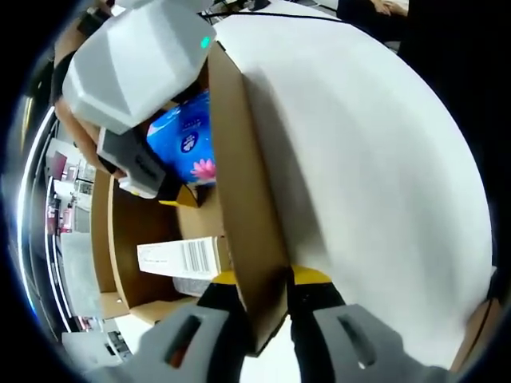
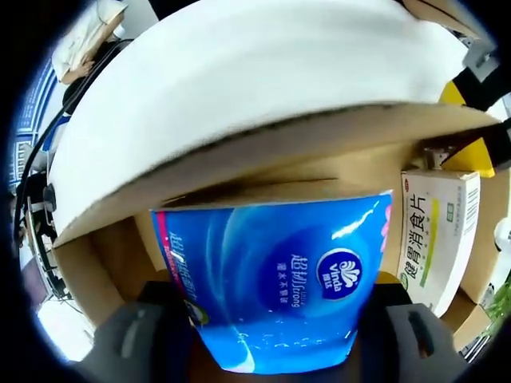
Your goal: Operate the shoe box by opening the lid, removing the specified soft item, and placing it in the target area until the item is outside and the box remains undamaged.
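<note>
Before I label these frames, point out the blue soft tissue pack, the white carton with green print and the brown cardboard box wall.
Blue soft tissue pack (image 2: pixel 275 291), right gripper view: front face.
White carton with green print (image 2: pixel 435 231), right gripper view: printed side.
Brown cardboard box wall (image 1: pixel 243 191), left gripper view: wall's outer face.

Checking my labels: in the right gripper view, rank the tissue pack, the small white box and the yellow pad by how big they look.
1. Tissue pack, largest, though closeness inflates it.
2. Small white box.
3. Yellow pad, smallest, partly cut off.
</note>
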Demonstrator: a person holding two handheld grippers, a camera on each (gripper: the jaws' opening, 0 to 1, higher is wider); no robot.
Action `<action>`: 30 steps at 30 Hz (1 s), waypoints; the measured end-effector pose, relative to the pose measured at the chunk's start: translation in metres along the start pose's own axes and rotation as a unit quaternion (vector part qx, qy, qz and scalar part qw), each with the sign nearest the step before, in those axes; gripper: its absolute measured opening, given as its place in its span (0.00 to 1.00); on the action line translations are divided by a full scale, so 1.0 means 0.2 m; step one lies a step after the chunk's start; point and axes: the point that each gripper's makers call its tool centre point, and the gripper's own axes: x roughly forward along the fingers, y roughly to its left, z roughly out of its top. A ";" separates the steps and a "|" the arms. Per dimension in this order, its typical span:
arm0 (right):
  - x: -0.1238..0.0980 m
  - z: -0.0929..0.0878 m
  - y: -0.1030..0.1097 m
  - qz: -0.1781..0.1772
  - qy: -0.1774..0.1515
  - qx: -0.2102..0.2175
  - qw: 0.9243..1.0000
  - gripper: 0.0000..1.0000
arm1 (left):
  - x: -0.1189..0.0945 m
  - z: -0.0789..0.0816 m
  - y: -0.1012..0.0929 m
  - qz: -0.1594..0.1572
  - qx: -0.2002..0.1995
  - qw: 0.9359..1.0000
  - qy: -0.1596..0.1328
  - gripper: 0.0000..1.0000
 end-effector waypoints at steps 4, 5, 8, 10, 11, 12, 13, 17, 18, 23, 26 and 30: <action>0.00 0.00 0.00 0.000 0.000 0.000 1.000 0.85 | 0.00 0.00 0.00 0.000 0.001 1.000 0.000 0.16; 0.00 0.00 0.00 -0.001 0.001 0.000 1.000 0.85 | 0.00 0.00 0.00 0.000 0.002 1.000 0.001 0.16; -0.01 0.00 0.00 -0.001 0.004 0.000 1.000 0.82 | 0.00 0.00 0.00 0.001 0.003 1.000 0.002 0.16; -0.01 0.00 0.00 -0.001 0.004 0.000 1.000 0.82 | 0.00 0.00 0.00 0.001 0.005 1.000 0.003 0.16; -0.01 0.00 0.00 -0.002 0.004 -0.001 1.000 0.81 | 0.00 0.00 0.00 0.001 0.005 1.000 0.003 0.16; -0.01 0.00 0.00 -0.003 0.005 -0.001 1.000 0.81 | 0.01 0.00 0.00 0.001 0.005 1.000 0.003 0.16; -0.01 0.00 0.00 -0.003 0.004 -0.001 1.000 0.81 | 0.00 0.00 0.00 0.001 0.006 1.000 0.003 0.16; -0.01 -0.01 0.00 -0.006 0.007 -0.002 1.000 0.80 | 0.00 0.00 0.00 0.001 0.006 1.000 0.003 0.16; -0.02 -0.01 0.01 -0.007 0.006 -0.002 1.000 0.80 | 0.00 0.00 0.00 0.001 0.006 1.000 0.003 0.16; -0.02 -0.02 0.01 -0.008 0.005 -0.003 1.000 0.78 | 0.00 0.00 0.00 0.000 0.006 1.000 0.002 0.16; -0.03 -0.02 0.01 -0.006 0.004 -0.004 1.000 0.78 | 0.00 0.00 0.00 0.000 0.007 1.000 0.001 0.16; -0.05 -0.03 0.02 -0.009 0.005 -0.002 1.000 0.77 | 0.00 0.00 0.00 0.000 0.006 1.000 0.001 0.16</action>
